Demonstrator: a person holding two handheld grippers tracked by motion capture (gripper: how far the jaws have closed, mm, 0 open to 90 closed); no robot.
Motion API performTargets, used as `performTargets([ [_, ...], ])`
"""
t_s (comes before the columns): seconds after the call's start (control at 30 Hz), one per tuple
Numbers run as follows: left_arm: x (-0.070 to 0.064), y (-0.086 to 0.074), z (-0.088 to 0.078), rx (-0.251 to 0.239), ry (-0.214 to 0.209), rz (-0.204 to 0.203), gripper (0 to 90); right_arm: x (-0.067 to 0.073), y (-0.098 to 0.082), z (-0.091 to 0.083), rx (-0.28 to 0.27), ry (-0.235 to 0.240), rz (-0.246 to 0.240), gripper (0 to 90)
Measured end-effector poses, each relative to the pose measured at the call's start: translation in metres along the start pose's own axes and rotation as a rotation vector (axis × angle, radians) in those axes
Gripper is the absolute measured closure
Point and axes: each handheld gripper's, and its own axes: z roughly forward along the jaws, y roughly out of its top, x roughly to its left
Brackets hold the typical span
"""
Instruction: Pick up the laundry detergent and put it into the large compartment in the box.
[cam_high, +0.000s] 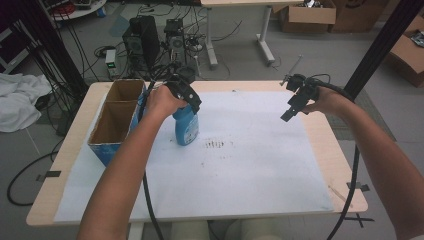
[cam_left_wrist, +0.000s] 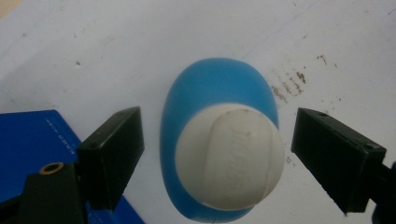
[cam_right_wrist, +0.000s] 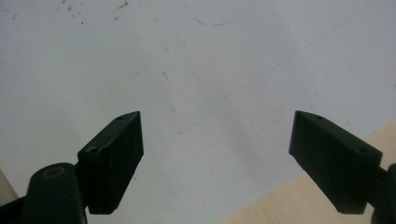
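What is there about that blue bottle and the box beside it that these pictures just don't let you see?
- Blue bottle: its cap and neck in the high view, hidden by the left claw and hand.
- Raised lettering on the white cap: blurred in the left claw view.
- Bottle label: too small in the high view.
- Cardboard box: its floor near the front wall, hidden by that wall.

Blue bottle's (cam_high: 186, 127) top — behind the left gripper (cam_high: 192, 102) — cap lettering blurred

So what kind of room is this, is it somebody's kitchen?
Probably not a kitchen; it looks like a lab or workshop. Tangled cables and electronic boxes sit on the floor, cardboard boxes are stacked behind, and the work table is covered with white paper.
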Motion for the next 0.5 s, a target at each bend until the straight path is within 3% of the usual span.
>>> performTargets([
  [0.5,0.000,-0.002,0.014,0.018,-0.002,-0.002,18.3,0.000,0.001,0.001,-0.001,0.003,-0.003,17.9],
])
